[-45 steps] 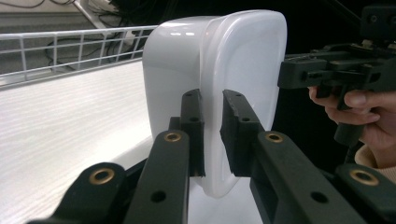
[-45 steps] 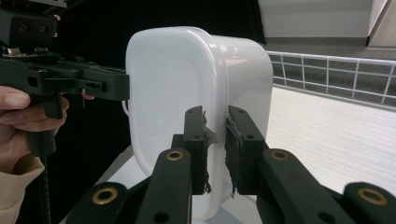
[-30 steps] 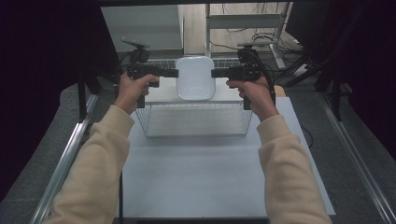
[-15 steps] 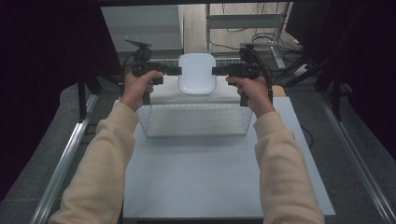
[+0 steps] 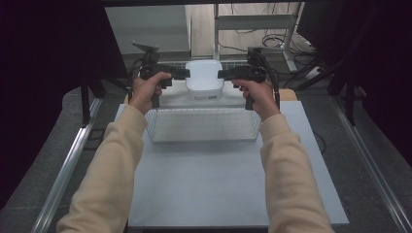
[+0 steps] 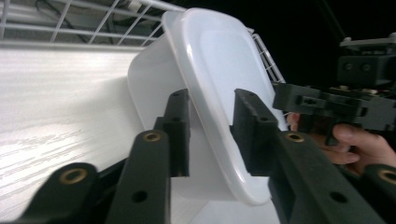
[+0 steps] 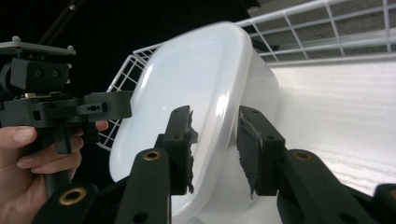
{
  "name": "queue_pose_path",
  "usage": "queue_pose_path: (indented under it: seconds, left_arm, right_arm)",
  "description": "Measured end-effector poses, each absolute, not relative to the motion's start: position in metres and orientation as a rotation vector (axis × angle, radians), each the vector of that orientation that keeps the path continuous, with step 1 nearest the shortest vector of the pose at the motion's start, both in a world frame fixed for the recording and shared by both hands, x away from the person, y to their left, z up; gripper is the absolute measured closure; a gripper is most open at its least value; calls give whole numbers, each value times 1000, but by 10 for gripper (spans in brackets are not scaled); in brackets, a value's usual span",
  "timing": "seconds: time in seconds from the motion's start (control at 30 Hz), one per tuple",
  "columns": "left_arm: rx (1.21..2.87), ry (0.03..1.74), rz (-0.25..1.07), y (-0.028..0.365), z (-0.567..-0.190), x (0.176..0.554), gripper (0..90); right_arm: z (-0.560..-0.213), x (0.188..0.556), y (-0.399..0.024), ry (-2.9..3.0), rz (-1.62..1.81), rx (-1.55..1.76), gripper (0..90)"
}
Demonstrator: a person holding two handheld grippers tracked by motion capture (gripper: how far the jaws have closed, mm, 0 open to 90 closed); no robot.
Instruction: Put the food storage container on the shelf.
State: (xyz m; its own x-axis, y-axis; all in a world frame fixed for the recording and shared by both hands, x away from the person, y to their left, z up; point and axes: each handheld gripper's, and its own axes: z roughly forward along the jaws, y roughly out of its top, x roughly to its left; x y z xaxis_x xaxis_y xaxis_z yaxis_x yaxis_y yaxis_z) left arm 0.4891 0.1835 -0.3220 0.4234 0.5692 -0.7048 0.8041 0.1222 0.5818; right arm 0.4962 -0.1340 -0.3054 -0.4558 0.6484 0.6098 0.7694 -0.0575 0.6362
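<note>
A white plastic container (image 5: 205,80) hangs between my two grippers over the far side of a white wire basket (image 5: 201,126). My left gripper (image 5: 187,74) is shut on its left rim and my right gripper (image 5: 221,74) on its right rim. In the left gripper view the jaws straddle the container (image 6: 210,70) at its rim, one inside and one outside, with the right gripper (image 6: 327,102) beyond. The right gripper view shows the same hold on the container (image 7: 196,79), with the left gripper (image 7: 70,109) and a hand behind it.
The basket stands at the far end of a pale grey table (image 5: 218,184). Metal rails (image 5: 68,165) run along both sides of the table. A shelf frame and cables (image 5: 272,43) lie beyond, and dark curtains hang on either side.
The container looks smaller and more upright than before, and sits a little lower over the basket's far side. Both hands have stayed close to where they were.
</note>
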Motion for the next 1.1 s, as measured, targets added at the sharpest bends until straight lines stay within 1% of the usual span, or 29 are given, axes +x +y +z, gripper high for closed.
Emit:
queue_pose_path:
  seconds: [0.13,0.17,0.27,0.3,0.33,0.37,0.4,0.43,0.47,0.5,0.53,0.63,0.77,0.83,0.87,0.93,1.07,1.1]
  left_arm:
    - [1539,1242,-255,184,-326,489,642]
    - [1542,1243,-244,183,-327,489,627]
    - [1554,1232,-218,183,-326,488,527]
    - [1564,1218,-180,183,-323,484,454]
    - [1564,1218,-180,183,-323,484,418]
    - [1566,1209,-136,185,-318,479,380]
    - [1566,1209,-136,185,-318,479,364]
    - [1577,1190,-117,186,-314,475,364]
    - [1583,1181,-104,187,-312,472,346]
    - [1602,1168,-59,189,-307,462,329]
    - [1602,1168,-59,189,-307,462,323]
    - [1623,1152,-20,194,-303,445,311]
    - [1674,1135,28,199,-302,420,326]
    - [1688,1127,56,201,-303,408,327]
    - [1700,1125,72,202,-304,402,324]
    - [1714,1121,112,202,-307,389,323]
    - [1720,1076,136,201,-311,367,318]
    - [1729,1055,158,198,-314,356,314]
  right_arm:
    - [-306,494,-133,-2082,-1535,-1580,625]
    - [-306,493,-133,-2089,-1534,-1574,614]
    - [-304,491,-132,-2127,-1571,-1554,545]
    - [-301,488,-132,-2162,-1619,-1544,498]
    - [-301,488,-132,-2162,-1619,-1544,498]
    - [-295,481,-133,-2197,-1678,-1521,446]
    - [-295,481,-133,-2197,-1678,-1521,446]
    - [-293,479,-134,-2206,-1694,-1515,430]
    - [-289,475,-135,-2228,-1714,-1499,411]
    - [-285,469,-138,-2277,-1724,-1469,390]
    - [-285,469,-138,-2277,-1724,-1469,390]
    - [-280,454,-143,-2352,-1759,-1379,374]
    - [-280,435,-149,-2407,-1759,-1313,370]
    - [-282,425,-153,-2425,-1766,-1293,364]
    - [-284,414,-157,-2468,-1765,-1282,356]
    - [-286,409,-159,-2491,-1770,-1269,353]
    - [-293,387,-166,-2507,-1815,-1201,347]
    - [-297,379,-170,-2508,-1828,-1186,345]
